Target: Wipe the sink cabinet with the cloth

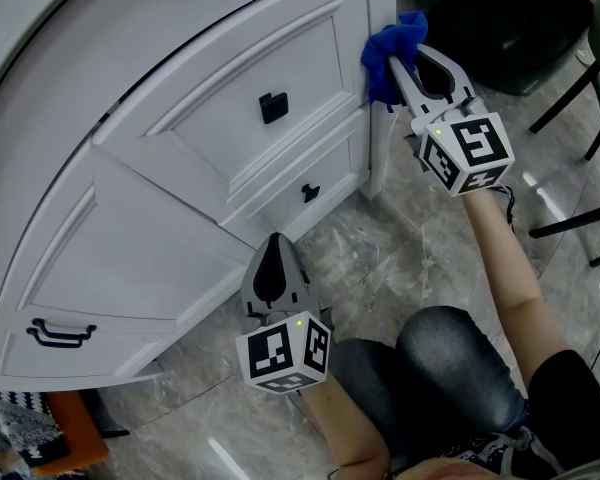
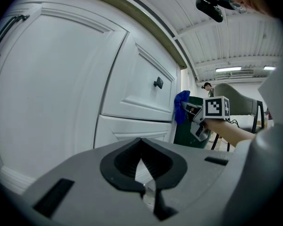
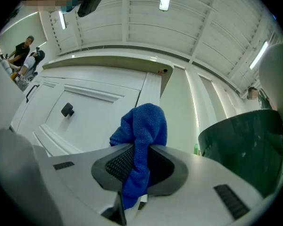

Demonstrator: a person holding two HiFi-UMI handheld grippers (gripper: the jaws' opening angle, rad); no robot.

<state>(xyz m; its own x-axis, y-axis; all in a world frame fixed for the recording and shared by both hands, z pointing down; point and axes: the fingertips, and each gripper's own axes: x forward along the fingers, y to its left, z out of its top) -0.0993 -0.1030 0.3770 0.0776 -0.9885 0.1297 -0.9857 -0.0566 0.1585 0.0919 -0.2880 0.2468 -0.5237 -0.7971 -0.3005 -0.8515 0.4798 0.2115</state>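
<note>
Blue cloth [image 3: 140,140] was clamped in the right gripper [image 1: 396,68], whose jaws were closed onto its bunched middle. The cloth's free end stood beyond the jaw tips at the right front corner post of the white cabinet [image 1: 180,168], beside the upper drawer. Whether the cloth pressed on the post or sat just off it could not be determined from any view. In the head view most of the cloth was covered by the gripper. The right gripper view showed the fold between the ribbed jaw faces and a tail hanging below them. The left gripper [image 2: 142,160] had its jaws brought together, tips meeting, with nothing between them. It was held low near the cabinet base, apart from it, above the marbled floor [image 1: 400,258]. The cabinet's top surface was out of frame throughout; only its edge band showed, in the gripper views. Only the head view showed both drawer knobs [image 1: 273,107] together, the whole bar handle [image 1: 58,334] and the person's knee [image 1: 450,353]; each gripper view showed one knob. The dark green bin [image 3: 245,145] appeared broadly in the right gripper view but was cropped at the head view's top edge. The left gripper view showed the right gripper and cloth side-on, small and soft in detail.
</note>
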